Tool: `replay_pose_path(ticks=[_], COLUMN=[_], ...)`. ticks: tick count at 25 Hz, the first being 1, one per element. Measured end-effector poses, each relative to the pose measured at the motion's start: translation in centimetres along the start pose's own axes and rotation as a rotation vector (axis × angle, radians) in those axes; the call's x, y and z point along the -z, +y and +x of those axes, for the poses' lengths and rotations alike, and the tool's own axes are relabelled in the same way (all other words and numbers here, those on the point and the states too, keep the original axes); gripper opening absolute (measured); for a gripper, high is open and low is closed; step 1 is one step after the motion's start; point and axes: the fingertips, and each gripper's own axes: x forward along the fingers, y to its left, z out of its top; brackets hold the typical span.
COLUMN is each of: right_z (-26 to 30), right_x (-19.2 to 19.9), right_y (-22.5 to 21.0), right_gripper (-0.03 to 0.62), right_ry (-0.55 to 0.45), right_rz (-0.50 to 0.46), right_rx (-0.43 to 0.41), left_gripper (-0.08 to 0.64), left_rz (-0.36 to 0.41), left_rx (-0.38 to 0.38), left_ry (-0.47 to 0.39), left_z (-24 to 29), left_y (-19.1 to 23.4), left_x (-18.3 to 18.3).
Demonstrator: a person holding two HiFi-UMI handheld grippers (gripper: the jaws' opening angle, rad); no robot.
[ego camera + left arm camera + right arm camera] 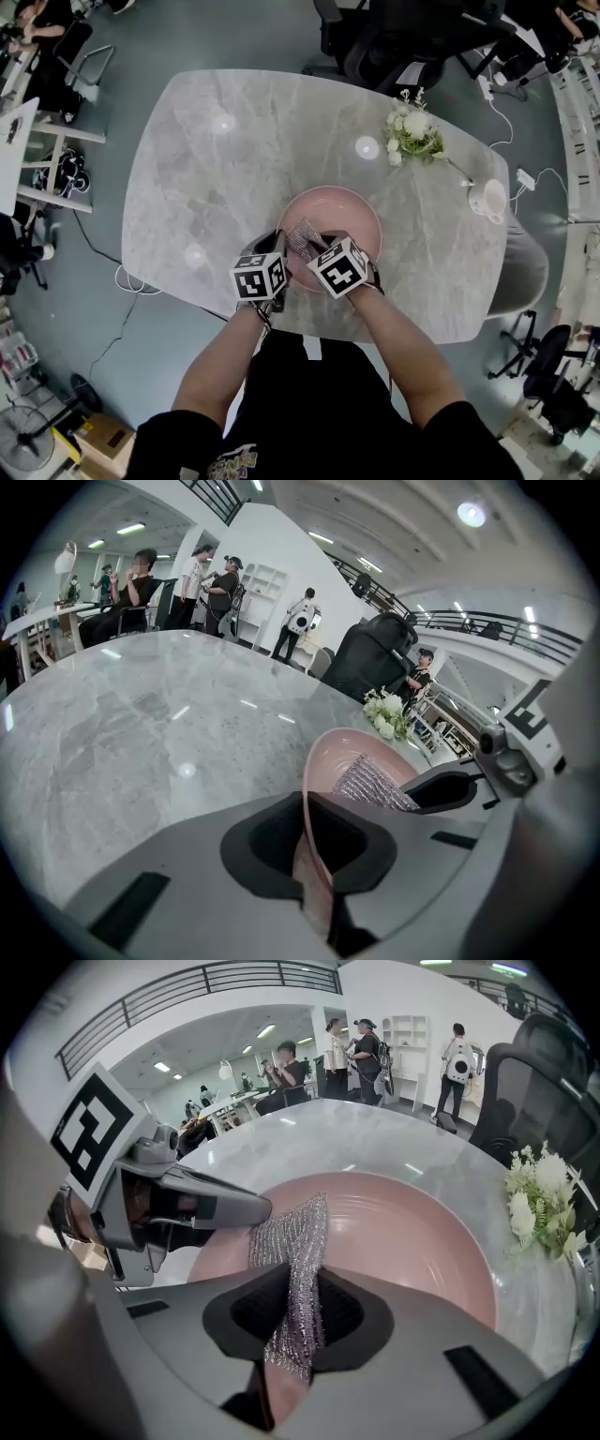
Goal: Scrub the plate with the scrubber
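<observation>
The round, glossy, pale pink ceramic plate sat by the middle of the near edge of the grey marble bench. A silvery metal-mesh scrubber was draped on its left inner slope. The left tongs were pinched on the plate's near rim. The right tongs were clamped on the scrubber's lower end.

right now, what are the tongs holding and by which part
Left tongs clamp the pink plate by its near rim; right tongs pinch the silvery scrubber at its near end.
</observation>
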Motion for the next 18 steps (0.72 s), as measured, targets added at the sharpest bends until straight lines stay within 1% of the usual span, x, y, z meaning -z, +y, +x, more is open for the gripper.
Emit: replay_pose_path(ticks=[6,9,13,18], right_z=[0.0,-0.1,-0.4,-0.7], right_x=[0.0,0.0,0.1,0.1], right_y=[-0.3,-0.6,-2.3,-3.7], right_gripper=[0.08,0.08,0.078,0.078], right_ry=[-0.008,-0.014,-0.036,-0.031], right_rz=[0.012,0.034,0.085,0.098], right_rx=[-0.015,-0.024,0.001,0.024], left_gripper=[0.025,0.026,0.026,0.026], left_rz=[-0.01,-0.008,-0.001,0.001], left_rx=[-0.001,-0.002,-0.004,-0.01], left_ry=[-0.005,-0.006,-0.005,-0.005], left_z=[0.2,0.1,0.0,0.1], left_y=[0.0,0.0,0.0,0.0], left_x=[-0.1,-0.2,-0.2,-0.1])
